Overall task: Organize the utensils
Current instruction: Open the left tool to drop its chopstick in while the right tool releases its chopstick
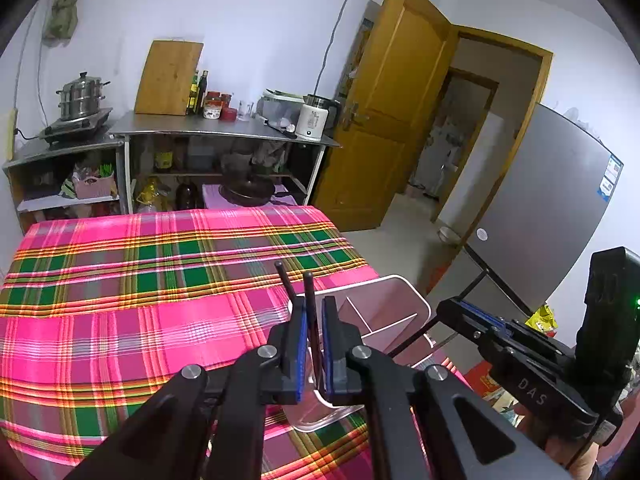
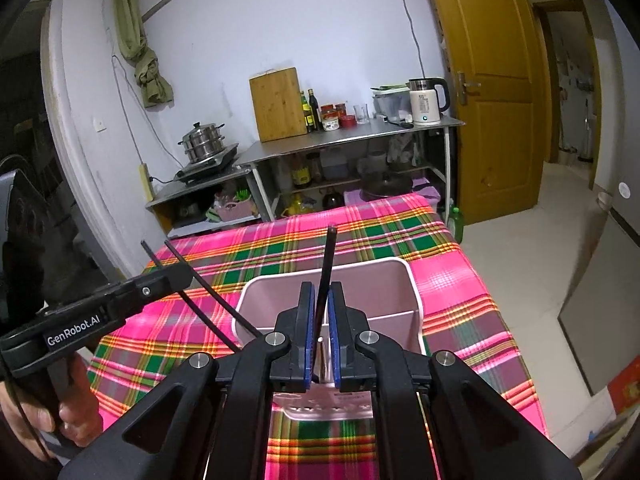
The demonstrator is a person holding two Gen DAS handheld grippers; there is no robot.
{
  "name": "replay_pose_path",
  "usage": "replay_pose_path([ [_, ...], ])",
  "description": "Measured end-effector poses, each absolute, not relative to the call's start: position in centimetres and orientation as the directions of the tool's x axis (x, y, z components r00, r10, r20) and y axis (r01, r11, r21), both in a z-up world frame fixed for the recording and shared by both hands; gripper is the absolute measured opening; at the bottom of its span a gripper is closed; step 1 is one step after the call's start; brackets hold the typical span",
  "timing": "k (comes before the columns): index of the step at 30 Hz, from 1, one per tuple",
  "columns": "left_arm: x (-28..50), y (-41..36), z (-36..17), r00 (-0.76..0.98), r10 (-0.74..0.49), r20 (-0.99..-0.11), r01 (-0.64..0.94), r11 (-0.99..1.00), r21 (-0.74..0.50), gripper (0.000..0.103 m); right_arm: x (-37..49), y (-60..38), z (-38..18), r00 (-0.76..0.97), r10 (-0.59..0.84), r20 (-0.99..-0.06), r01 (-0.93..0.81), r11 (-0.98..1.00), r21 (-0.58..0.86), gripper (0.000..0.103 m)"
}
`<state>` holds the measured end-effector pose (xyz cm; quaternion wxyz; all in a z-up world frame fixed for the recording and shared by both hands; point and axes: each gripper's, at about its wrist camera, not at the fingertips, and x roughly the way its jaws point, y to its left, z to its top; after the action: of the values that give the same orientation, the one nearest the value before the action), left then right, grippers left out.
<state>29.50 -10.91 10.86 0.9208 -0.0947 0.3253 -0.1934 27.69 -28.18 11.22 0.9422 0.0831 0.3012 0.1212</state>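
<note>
Pinching thin black chopsticks, both claws over the pink plastic holder.

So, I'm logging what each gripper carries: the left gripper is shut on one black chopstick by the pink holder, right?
Not one. The left wrist view shows the left gripper shut on two black chopsticks, their tips spread apart above its fingers. The rest stands: they are by the pink holder.

Even bright indoor light, sharp focus, fisheye-curved dark edges
</note>
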Motion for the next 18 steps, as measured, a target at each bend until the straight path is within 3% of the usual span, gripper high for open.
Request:
replay_pose_path([
  [18, 23.5, -8.2, 12.0, 0.750, -0.388, -0.536, 0.283, 0.920, -0.270, 0.007, 22.6, -27.2, 12.7, 0.811, 0.270, -0.519, -0.205, 0.962, 0.180, 0.015],
])
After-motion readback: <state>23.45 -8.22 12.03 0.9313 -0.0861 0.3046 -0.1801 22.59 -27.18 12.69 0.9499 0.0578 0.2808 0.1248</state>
